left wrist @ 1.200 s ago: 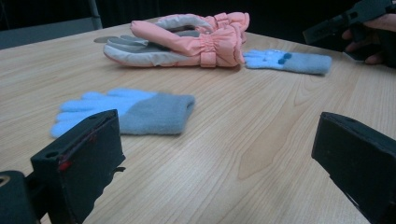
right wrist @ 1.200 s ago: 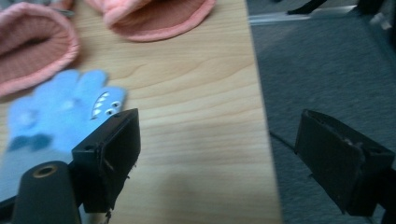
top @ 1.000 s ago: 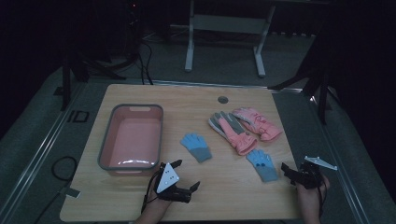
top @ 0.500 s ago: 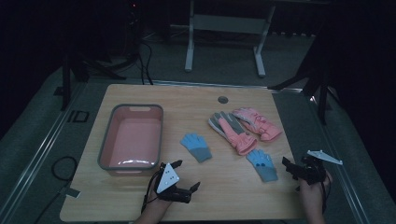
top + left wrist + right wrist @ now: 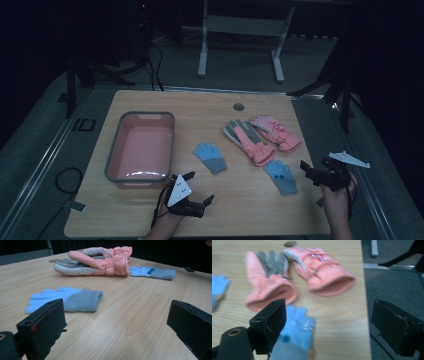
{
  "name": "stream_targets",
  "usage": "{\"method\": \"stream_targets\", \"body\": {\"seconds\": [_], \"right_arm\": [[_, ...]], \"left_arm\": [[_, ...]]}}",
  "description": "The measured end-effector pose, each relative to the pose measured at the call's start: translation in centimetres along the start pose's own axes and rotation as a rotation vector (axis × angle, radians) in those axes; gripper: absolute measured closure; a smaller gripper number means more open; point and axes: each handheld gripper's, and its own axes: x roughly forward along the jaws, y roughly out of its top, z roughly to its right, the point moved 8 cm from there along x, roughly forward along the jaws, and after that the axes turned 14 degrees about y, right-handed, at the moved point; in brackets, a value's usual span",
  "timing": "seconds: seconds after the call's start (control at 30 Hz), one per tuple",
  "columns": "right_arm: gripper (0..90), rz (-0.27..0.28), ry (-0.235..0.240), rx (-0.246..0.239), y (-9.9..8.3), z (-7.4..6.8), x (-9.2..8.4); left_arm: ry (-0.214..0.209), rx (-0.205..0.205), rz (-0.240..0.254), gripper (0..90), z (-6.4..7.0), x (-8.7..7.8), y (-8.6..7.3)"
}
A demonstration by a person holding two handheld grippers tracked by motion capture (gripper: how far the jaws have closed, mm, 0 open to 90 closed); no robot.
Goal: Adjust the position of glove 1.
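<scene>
Two pink-and-grey winter gloves (image 5: 260, 135) lie side by side right of the table's middle. One blue knit glove (image 5: 210, 156) rests near the centre and a second blue glove (image 5: 281, 176) lies at the front right. My left gripper (image 5: 199, 188) sits low at the front edge, open and holding nothing, its jaws towards the centre blue glove (image 5: 67, 299), with the pink gloves (image 5: 100, 261) beyond. My right gripper (image 5: 307, 172) hovers at the table's right edge, open and holding nothing, just right of the second blue glove (image 5: 297, 332) and short of the pink gloves (image 5: 324, 272).
A pink tub with a grey rim (image 5: 116, 155) stands on the left half of the wooden table. A round hole (image 5: 238, 107) marks the far side. The table's right edge (image 5: 364, 315) drops to dark floor. A metal stand (image 5: 240, 30) is behind the table.
My right gripper has moved slightly forward and up along the right edge of the table. My left gripper and all the gloves have stayed where they were.
</scene>
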Motion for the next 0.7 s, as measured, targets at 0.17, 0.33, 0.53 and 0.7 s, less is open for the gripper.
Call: {"method": "stream_targets", "body": {"seconds": [0.17,0.33,0.53,0.7], "right_arm": [[12.4,0.022,0.042,-0.030,1.3,-1.7,0.1],[11.2,0.028,0.097,-0.077,2.4,-4.0,0.3],[10.8,0.049,0.181,-0.094,3.8,-6.7,0.7],[11.4,0.034,0.233,-0.124,4.5,-8.3,1.4]], "left_arm": [[-0.002,-0.002,0.001,2.2,0.0,0.0,0.0],[-0.003,0.003,0.003,2.1,0.0,0.0,0.0],[-0.004,-0.005,0.002,2.2,0.0,0.0,0.0],[-0.003,-0.006,0.003,2.1,0.0,0.0,0.0]]}}
